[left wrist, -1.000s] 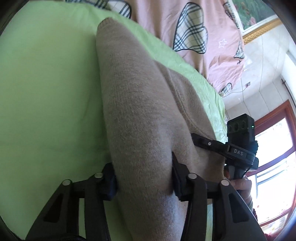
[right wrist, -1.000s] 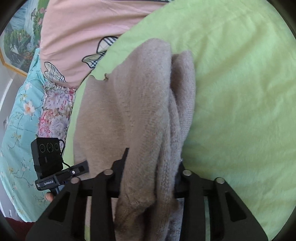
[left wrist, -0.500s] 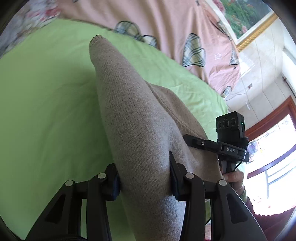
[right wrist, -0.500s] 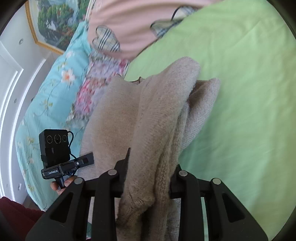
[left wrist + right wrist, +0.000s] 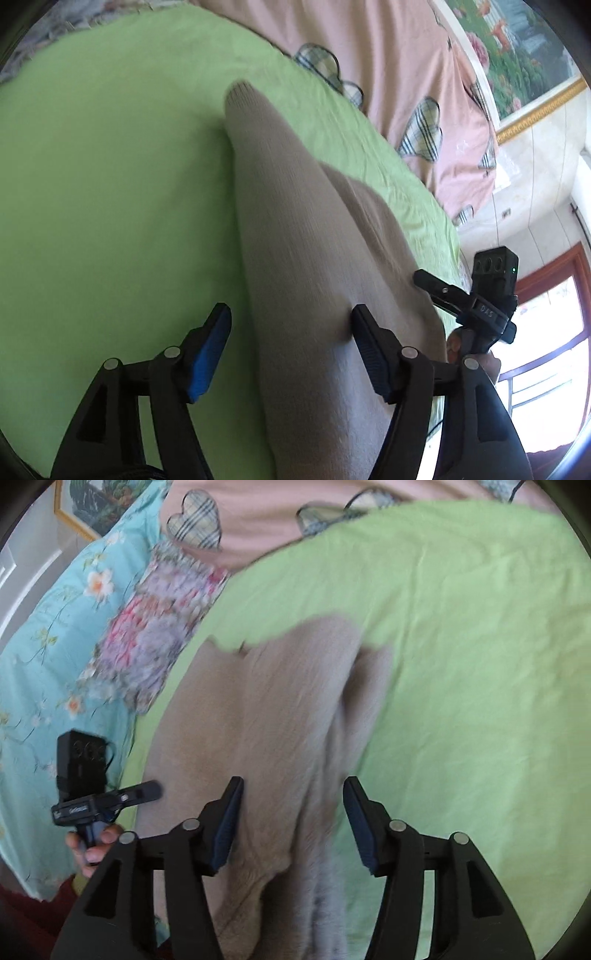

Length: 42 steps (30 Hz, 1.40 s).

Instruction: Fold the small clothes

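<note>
Lying lengthwise on the green sheet (image 5: 110, 177), the beige knit garment (image 5: 303, 258) passes between the spread jaws of both the left gripper (image 5: 291, 354) and right gripper (image 5: 293, 823), so unpinched folds may slump apart or snag.

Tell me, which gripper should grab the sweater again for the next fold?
Probably the right hand-held gripper: its open jaws frame the beige sweater's bunched edge. The left hand-held gripper has only one finger against the sweater.
</note>
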Each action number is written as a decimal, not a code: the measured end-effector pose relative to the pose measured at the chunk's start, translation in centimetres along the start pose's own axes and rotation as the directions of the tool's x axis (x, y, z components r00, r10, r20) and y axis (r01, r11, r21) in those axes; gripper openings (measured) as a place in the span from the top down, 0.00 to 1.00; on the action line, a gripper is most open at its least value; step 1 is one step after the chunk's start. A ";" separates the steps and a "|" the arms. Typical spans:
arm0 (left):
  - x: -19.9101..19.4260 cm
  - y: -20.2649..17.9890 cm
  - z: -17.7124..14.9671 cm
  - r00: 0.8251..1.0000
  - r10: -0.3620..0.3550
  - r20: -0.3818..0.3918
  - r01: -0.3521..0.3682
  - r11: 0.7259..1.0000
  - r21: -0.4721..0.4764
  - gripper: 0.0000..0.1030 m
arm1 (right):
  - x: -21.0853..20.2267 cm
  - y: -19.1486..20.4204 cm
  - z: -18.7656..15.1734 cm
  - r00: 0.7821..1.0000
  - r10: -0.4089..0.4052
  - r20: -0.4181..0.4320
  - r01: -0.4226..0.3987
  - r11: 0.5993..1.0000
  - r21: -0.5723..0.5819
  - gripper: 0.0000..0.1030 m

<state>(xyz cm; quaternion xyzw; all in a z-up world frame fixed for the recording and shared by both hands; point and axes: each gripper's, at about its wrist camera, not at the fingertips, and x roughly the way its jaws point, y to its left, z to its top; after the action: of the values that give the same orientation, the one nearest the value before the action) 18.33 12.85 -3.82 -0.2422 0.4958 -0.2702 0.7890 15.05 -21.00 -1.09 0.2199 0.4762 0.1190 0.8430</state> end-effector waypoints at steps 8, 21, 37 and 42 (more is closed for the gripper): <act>2.2 1.0 2.5 1.000 0.028 0.003 -0.027 0.999 -0.046 0.38 | 3.8 0.2 5.2 1.000 0.004 -0.009 -0.003 0.999 0.034 0.84; 5.7 1.5 7.9 0.996 0.089 -0.012 -0.090 0.995 -0.039 0.31 | 1.4 -3.2 1.7 0.993 0.062 0.102 -0.076 0.986 0.149 0.90; 5.8 -1.6 11.9 0.945 0.313 0.096 -0.322 0.942 0.095 0.85 | 0.2 -3.1 1.5 0.996 -0.023 0.086 0.012 0.992 0.126 0.86; 0.0 -4.1 4.6 0.957 0.255 0.136 -0.275 0.948 0.159 0.70 | -3.0 -1.2 -1.0 0.994 -0.010 0.112 -0.002 0.993 0.114 0.84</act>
<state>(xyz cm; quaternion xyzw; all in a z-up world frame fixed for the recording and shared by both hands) 21.70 10.34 0.66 -0.1176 0.4524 -0.1902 0.8633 12.63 -23.04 0.13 0.2732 0.4343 0.0772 0.8548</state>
